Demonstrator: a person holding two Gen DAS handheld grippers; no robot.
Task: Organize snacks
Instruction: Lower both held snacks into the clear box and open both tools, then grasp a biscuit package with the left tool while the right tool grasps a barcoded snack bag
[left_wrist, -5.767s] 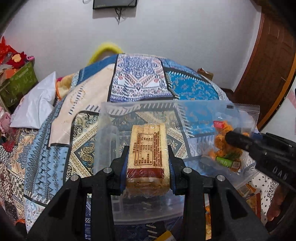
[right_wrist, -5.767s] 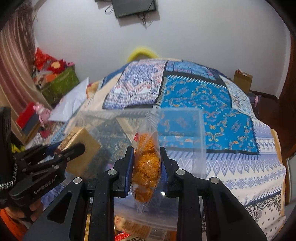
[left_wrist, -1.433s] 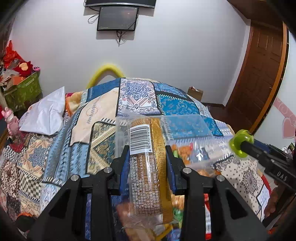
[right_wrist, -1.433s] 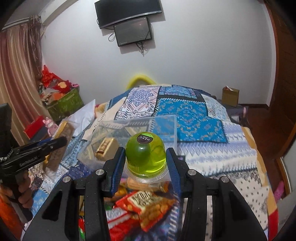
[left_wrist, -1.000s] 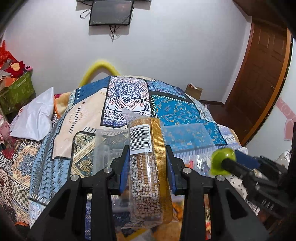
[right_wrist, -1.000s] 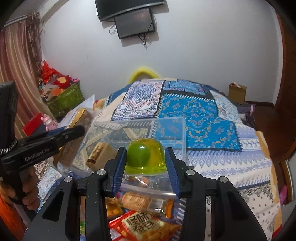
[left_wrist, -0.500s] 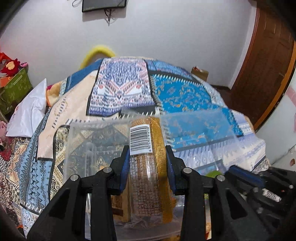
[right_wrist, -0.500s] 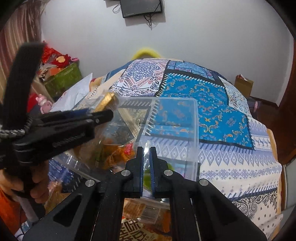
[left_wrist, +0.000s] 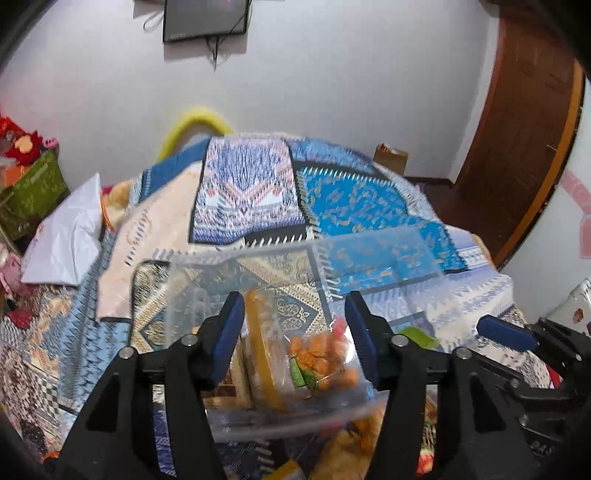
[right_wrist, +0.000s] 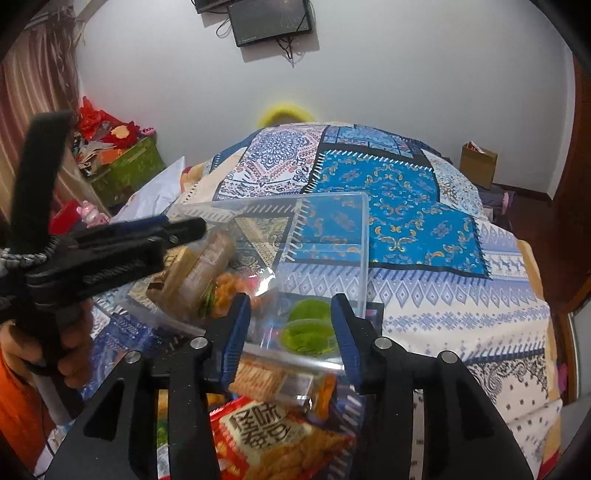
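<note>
A clear plastic box (left_wrist: 373, 254) (right_wrist: 354, 229) sits on the patterned bed. Inside it lie a gold-wrapped cracker pack (left_wrist: 264, 354) (right_wrist: 201, 267), a bag of orange snacks (left_wrist: 319, 356) (right_wrist: 231, 288) and a green jelly cup (right_wrist: 308, 325) (left_wrist: 419, 338). My left gripper (left_wrist: 295, 338) is open and empty just above the cracker pack; it also shows in the right wrist view (right_wrist: 184, 229). My right gripper (right_wrist: 291, 332) is open and empty over the jelly cup; it also shows at the right edge of the left wrist view (left_wrist: 502, 334).
Loose snack packets lie in front of the box, among them a red packet (right_wrist: 269, 432) and a biscuit pack (right_wrist: 258, 376). A white pillow (left_wrist: 66, 236) and a green box (right_wrist: 125, 175) are at the left. A wooden door (left_wrist: 524, 122) is at the right.
My left gripper has opened and let the gold cracker pack drop into the box. My right gripper has opened wide; the green jelly cup lies in the box.
</note>
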